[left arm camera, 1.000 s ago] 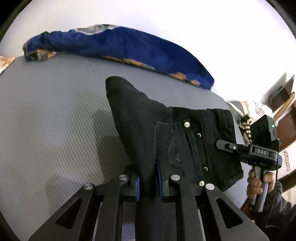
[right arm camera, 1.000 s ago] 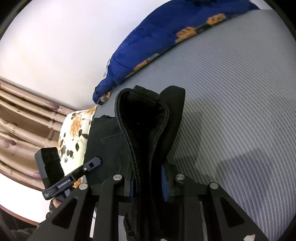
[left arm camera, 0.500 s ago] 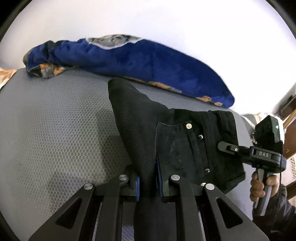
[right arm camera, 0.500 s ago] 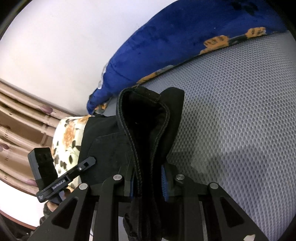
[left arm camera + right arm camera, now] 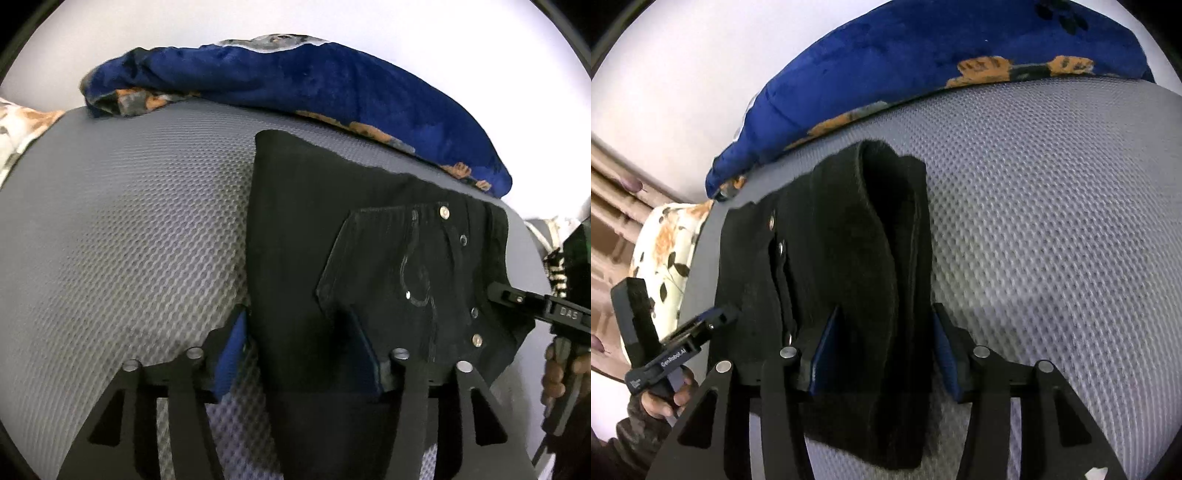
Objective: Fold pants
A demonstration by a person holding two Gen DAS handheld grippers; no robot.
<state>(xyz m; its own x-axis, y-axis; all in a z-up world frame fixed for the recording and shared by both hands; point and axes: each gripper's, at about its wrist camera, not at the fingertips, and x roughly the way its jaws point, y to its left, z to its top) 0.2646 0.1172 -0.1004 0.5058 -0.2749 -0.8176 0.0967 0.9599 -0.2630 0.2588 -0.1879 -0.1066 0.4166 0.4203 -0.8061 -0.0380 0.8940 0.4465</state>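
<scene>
The black pants lie folded on the grey mesh mattress, rivets and a stitched back pocket facing up. My left gripper straddles their near edge. Its jaws are opening, and the blue pads stand clear of the cloth between them. In the right wrist view the thick folded waist end of the pants lies between the fingers of my right gripper. Those jaws are opening too, and the cloth sags loose between the pads. Each gripper shows at the edge of the other's view, held by a hand.
A rumpled blue blanket with orange patches runs along the far edge of the mattress against a white wall. A floral pillow and a beige curtain are at the left in the right wrist view.
Both grippers were shut on the pants and have spread their jaws, letting go. Both sank toward the mattress, and the pants now rest flat on it.
</scene>
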